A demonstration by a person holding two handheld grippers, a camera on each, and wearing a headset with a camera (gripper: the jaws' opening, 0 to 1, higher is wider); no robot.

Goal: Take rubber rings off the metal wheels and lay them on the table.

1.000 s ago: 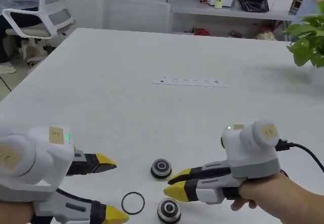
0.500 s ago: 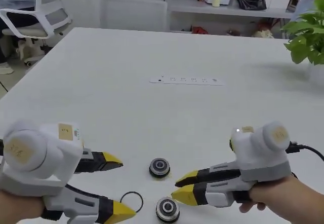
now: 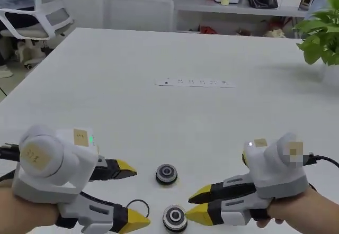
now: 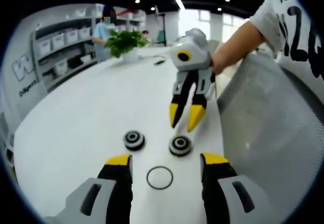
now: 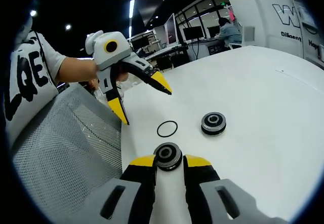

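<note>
Your left gripper (image 3: 135,194) holds its jaws wide around the loose rubber ring (image 4: 159,177), your right gripper (image 3: 192,206) jaws narrowly parted by the near-edge metal wheel (image 3: 175,218), open tabletop (image 3: 169,48) ahead.

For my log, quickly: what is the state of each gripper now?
Left gripper: open wide, holding nothing.
Right gripper: open narrowly, empty, tips at a metal wheel.

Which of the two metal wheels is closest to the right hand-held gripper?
The wheel nearer the person, right at the tips of the right hand-held gripper. The other wheel sits farther out on the table, apart from it.
</note>
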